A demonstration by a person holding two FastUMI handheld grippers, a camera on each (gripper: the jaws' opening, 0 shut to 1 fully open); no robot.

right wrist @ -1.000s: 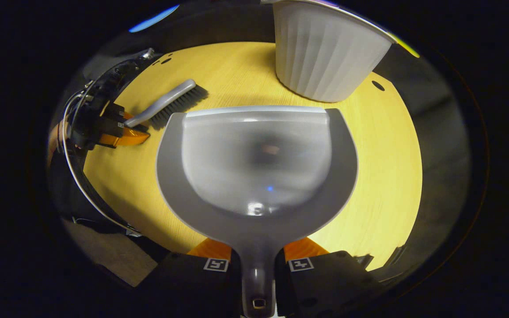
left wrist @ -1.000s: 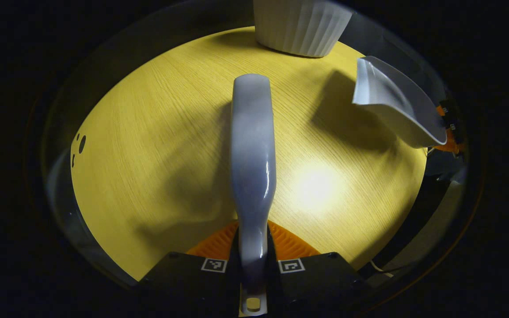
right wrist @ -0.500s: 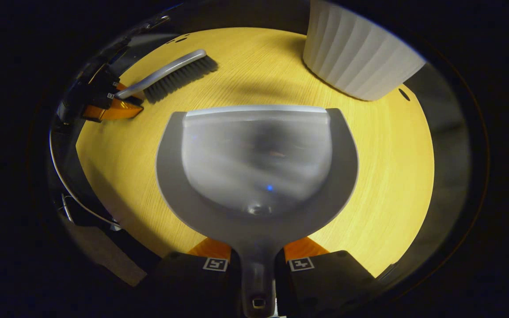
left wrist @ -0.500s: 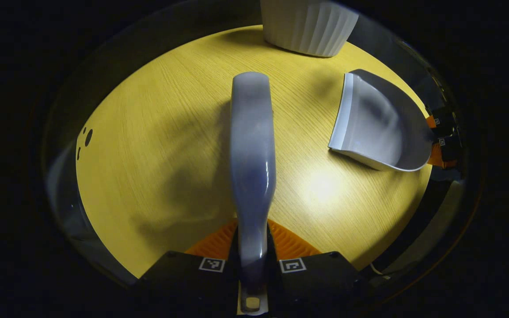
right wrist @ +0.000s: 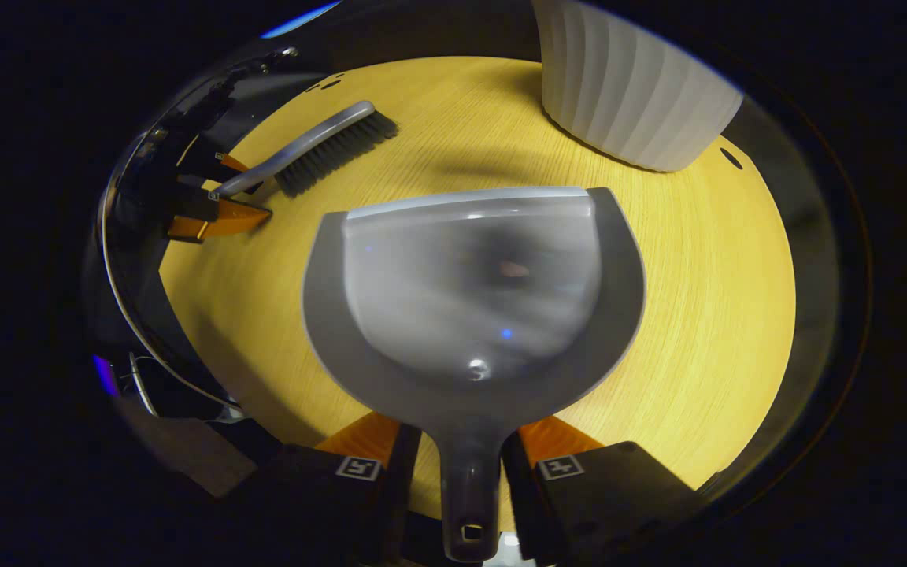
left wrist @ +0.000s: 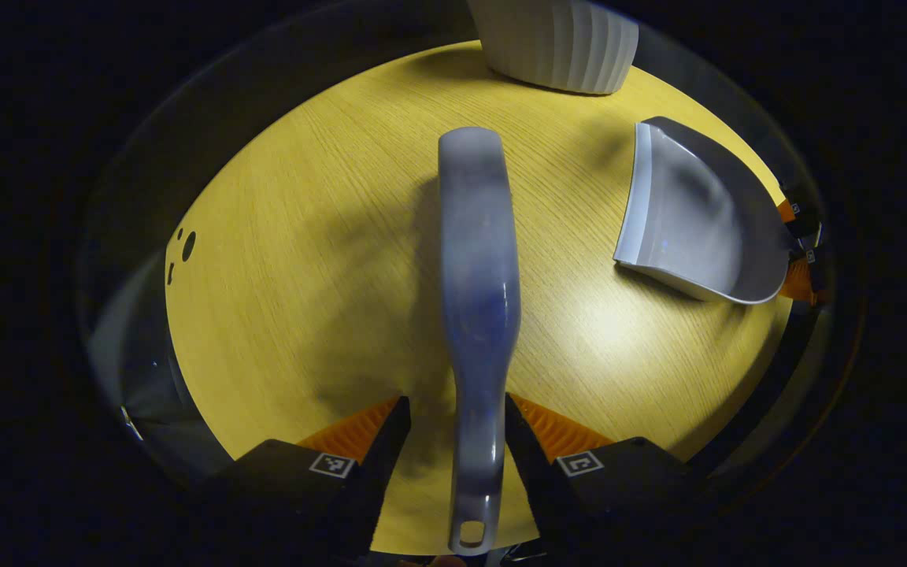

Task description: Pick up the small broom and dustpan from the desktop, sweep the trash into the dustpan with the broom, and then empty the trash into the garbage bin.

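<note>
The grey broom [left wrist: 473, 260] lies on the yellow wooden table [left wrist: 304, 236], its handle running back between the fingers of my left gripper [left wrist: 455, 403], which stands open with a gap on each side. The grey dustpan [right wrist: 473, 291] rests flat on the table, its handle between the spread fingers of my open right gripper [right wrist: 461, 435]. In the left gripper view the dustpan [left wrist: 690, 228] sits at the right with the right gripper [left wrist: 796, 252] behind it. In the right gripper view the broom [right wrist: 320, 150], bristles down, lies at the upper left by the left gripper [right wrist: 217, 205].
A white ribbed garbage bin [right wrist: 634, 94] stands at the far side of the table, also seen as the bin [left wrist: 556, 39] at the top of the left gripper view. Small dark holes [left wrist: 186, 244] mark the table near its left edge.
Both grippers have opened and let go: the left off the broom handle, the right off the dustpan handle. The dustpan came down from a tilted, raised pose onto the table.
</note>
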